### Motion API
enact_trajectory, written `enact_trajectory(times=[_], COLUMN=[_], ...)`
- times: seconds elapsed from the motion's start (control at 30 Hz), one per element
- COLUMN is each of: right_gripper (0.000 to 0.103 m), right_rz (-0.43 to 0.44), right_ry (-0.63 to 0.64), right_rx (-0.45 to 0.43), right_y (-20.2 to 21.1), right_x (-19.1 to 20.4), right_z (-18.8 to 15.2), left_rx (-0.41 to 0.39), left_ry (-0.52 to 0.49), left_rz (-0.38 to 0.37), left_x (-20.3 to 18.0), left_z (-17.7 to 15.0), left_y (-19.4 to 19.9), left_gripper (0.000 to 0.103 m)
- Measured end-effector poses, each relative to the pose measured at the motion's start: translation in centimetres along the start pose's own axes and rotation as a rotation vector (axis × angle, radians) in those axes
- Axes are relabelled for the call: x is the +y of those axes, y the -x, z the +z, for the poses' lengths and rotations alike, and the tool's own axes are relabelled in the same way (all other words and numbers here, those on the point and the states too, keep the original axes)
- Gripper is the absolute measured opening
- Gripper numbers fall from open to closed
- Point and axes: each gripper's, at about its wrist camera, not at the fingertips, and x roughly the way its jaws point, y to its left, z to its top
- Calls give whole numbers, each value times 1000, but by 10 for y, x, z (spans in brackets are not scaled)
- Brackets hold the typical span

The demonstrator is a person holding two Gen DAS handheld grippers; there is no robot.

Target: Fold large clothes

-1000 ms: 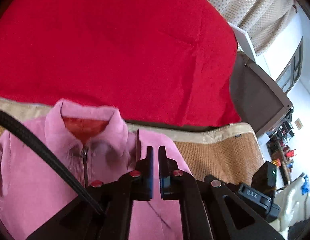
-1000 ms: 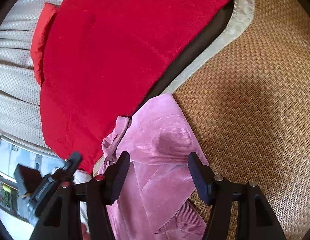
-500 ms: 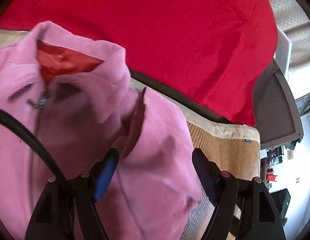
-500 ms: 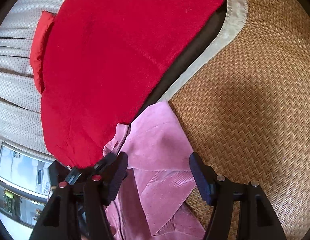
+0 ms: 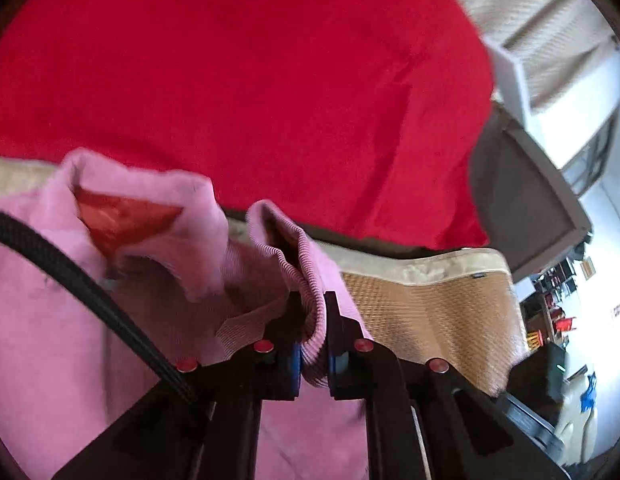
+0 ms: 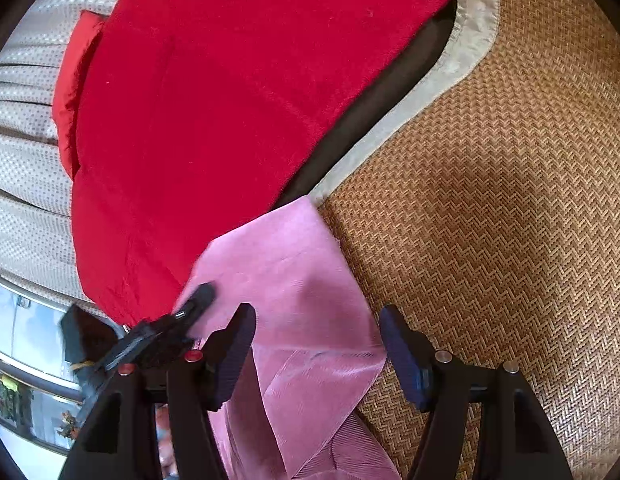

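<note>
A pink corduroy jacket [image 5: 61, 320] with a zip and red lining lies on a woven mat [image 5: 430, 312]. My left gripper [image 5: 312, 312] is shut on a raised fold of the jacket near its shoulder, right of the collar [image 5: 157, 208]. In the right wrist view the jacket [image 6: 289, 264] lies folded on the mat [image 6: 510, 200]. My right gripper [image 6: 318, 344] is open and empty just above the cloth. The left gripper's body [image 6: 161, 332] shows at the left of that view.
A large red blanket [image 5: 249, 72] covers the surface behind the mat, also in the right wrist view [image 6: 229, 100]. A dark board [image 5: 522, 208] and dotted curtains [image 5: 522, 4] stand at the back right. A window [image 6: 25, 332] is at the lower left.
My left gripper opened, moved onto the jacket's shoulder, then shut on a fold of it and lifted it. My right gripper stayed open and shifted slightly over the cloth.
</note>
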Motion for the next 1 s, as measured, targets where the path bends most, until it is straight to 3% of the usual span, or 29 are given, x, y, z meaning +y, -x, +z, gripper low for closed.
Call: enact_trajectory(times=[0.13, 0.3, 0.43, 0.5, 0.63, 0.8, 0.87, 0.9, 1.0], right_gripper=[68, 68, 68, 68, 66, 64, 62, 59, 58], right_rz=[17, 68, 124, 129, 100, 60, 31, 16, -62], right_ry=[26, 90, 159, 222, 365, 467, 513, 529, 555], right_rx=[1, 24, 56, 68, 90, 136, 150, 161, 224], right_y=[-1, -5, -11, -16, -35, -54, -61, -65, -88], right_x=[9, 28, 50, 65, 95, 113, 112, 113, 108], right_z=[-3, -16, -33, -44, -70, -98, -111, -115, -126], left_rx=[-65, -140, -102, -57, -35, -73, -107, -128, -159], left_ry=[-37, -51, -49, -30, 67, 179, 245, 279, 401], left_rz=[-2, 62, 137, 202, 280, 389, 440, 469, 510], left_x=[9, 43, 82, 104, 156, 214, 238, 251, 288], left_z=[0, -9, -23, -32, -53, -76, -83, -86, -94], left_y=[64, 143, 176, 184, 206, 247, 265, 274, 295], left_gripper=[9, 9, 11, 21, 33, 35, 55, 60, 64])
